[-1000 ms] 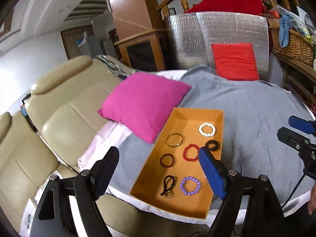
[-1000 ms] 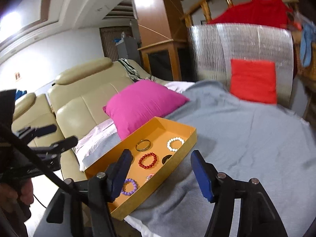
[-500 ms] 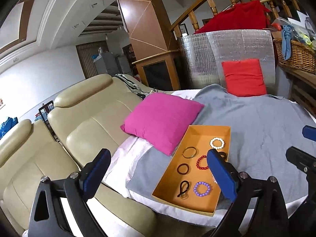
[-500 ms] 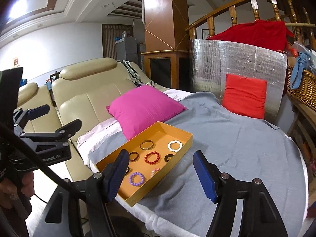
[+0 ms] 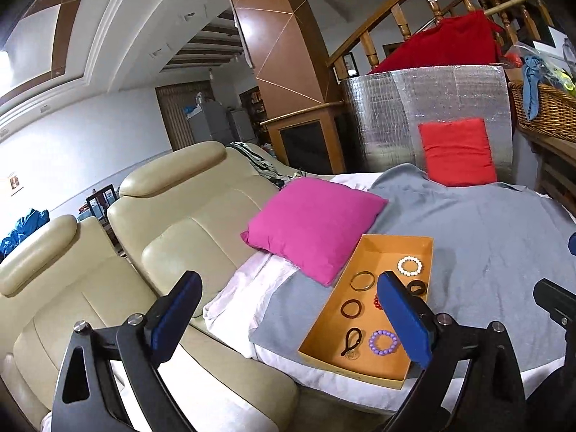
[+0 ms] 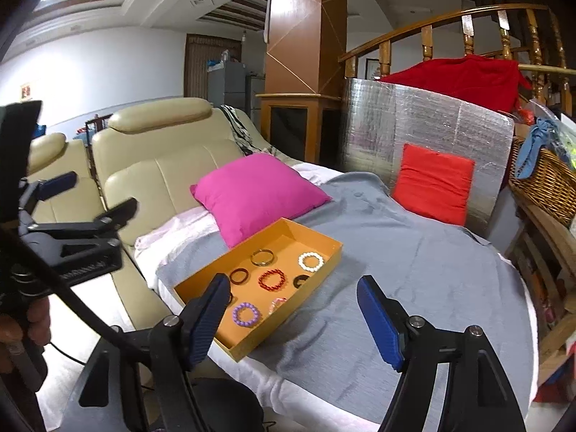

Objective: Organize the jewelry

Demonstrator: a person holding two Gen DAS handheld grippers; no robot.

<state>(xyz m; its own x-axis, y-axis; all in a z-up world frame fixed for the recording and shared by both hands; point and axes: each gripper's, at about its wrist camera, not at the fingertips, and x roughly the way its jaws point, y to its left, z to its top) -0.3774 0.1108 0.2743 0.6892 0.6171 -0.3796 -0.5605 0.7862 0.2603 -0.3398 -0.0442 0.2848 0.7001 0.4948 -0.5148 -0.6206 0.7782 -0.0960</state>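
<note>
Both tools farther back from orange tray (image 6: 324, 239) than before, jaws apart, empty.

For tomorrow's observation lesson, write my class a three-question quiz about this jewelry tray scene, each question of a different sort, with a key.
1. True or false: the pink pillow overlaps the orange tray.
2. The bracelet nearest the tray's front: A white, B purple, C red?
3. Fill in: neither the left gripper nor the right gripper holds ____.

Key: 1 true; 2 B, the purple bracelet; 3 anything.
</note>
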